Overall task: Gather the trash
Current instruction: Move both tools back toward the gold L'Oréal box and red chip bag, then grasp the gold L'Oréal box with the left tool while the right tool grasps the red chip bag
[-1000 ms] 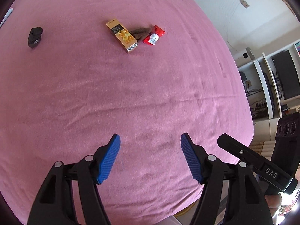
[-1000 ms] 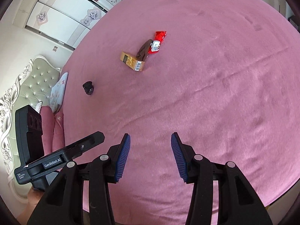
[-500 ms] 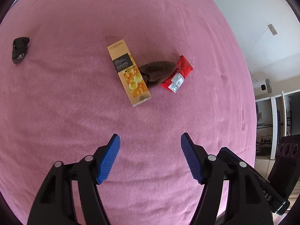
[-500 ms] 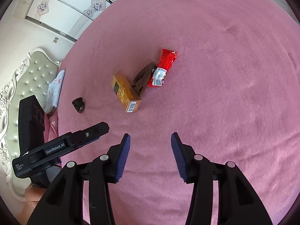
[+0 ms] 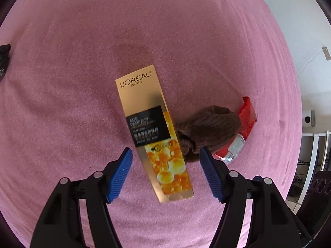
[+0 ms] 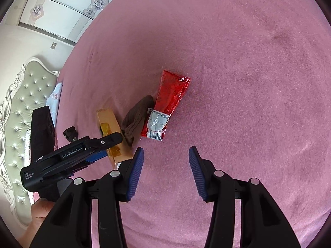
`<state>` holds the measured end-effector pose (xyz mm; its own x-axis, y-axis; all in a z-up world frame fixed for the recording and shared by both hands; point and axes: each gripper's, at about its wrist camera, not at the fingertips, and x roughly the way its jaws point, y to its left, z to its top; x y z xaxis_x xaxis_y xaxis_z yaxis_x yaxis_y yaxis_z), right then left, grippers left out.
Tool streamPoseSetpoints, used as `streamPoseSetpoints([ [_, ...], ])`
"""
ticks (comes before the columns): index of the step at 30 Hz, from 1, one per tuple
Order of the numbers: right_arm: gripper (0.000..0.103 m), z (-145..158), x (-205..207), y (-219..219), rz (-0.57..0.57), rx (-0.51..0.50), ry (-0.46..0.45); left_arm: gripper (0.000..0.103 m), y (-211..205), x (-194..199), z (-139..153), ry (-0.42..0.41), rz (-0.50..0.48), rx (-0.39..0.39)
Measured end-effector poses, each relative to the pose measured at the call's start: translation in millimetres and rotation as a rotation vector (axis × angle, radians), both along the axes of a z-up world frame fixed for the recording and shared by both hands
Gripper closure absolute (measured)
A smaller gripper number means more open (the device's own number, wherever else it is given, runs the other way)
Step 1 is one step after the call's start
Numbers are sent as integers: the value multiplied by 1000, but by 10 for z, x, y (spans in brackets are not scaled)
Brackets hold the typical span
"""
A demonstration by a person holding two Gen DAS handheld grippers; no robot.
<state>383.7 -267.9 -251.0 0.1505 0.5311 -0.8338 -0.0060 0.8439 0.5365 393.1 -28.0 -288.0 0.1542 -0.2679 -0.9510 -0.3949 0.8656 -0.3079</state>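
Observation:
A gold L'Oreal box (image 5: 153, 130) lies flat on the pink bed cover (image 5: 82, 41). A brown knitted cloth (image 5: 209, 128) lies against its right side, over a red snack wrapper (image 5: 246, 113). My left gripper (image 5: 165, 171) is open, its blue fingers on either side of the box's near end, just above it. In the right wrist view the red wrapper (image 6: 167, 105), the brown cloth (image 6: 138, 117) and the box (image 6: 109, 132) lie ahead. My right gripper (image 6: 164, 171) is open and empty, a little short of the wrapper.
A small black object (image 5: 4, 60) lies at the far left of the bed; it also shows in the right wrist view (image 6: 70, 133). A tufted headboard (image 6: 18, 111) and a pillow stand at the left. Shelves and a wall are on the right.
Both grippers have moved forward toward the trash pile. The left gripper now straddles the near end of the gold box. Both remain open.

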Motion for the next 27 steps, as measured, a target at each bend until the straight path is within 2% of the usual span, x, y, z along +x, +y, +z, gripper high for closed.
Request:
streamPoseSetpoints([
  [2, 57, -16, 56, -4, -8, 7, 3, 36, 0, 58, -44, -2, 10, -13],
  [4, 57, -36, 117, -1, -13, 9, 4, 42, -4, 113, -69, -4, 10, -8],
  [7, 57, -67, 217, 16, -17, 7, 3, 57, -9, 193, -114, 2, 15, -3],
  [8, 57, -79, 241, 23, -17, 6, 3, 65, -2, 212, -123, 3, 20, -5],
  [15, 57, -167, 412, 141, -14, -10, 5, 66, 68, 232, -85, -45, 35, -4],
  [25, 56, -397, 550, 249, -55, -13, 62, 66, 307, 55, -71, -61, 56, -68],
  [26, 60, -387, 551, 239, -55, -22, 56, 66, 323, 30, -71, -62, 58, -73],
  [27, 72, -379, 534, 257, -51, -31, 47, 66, 331, 14, -72, -61, 58, -73],
])
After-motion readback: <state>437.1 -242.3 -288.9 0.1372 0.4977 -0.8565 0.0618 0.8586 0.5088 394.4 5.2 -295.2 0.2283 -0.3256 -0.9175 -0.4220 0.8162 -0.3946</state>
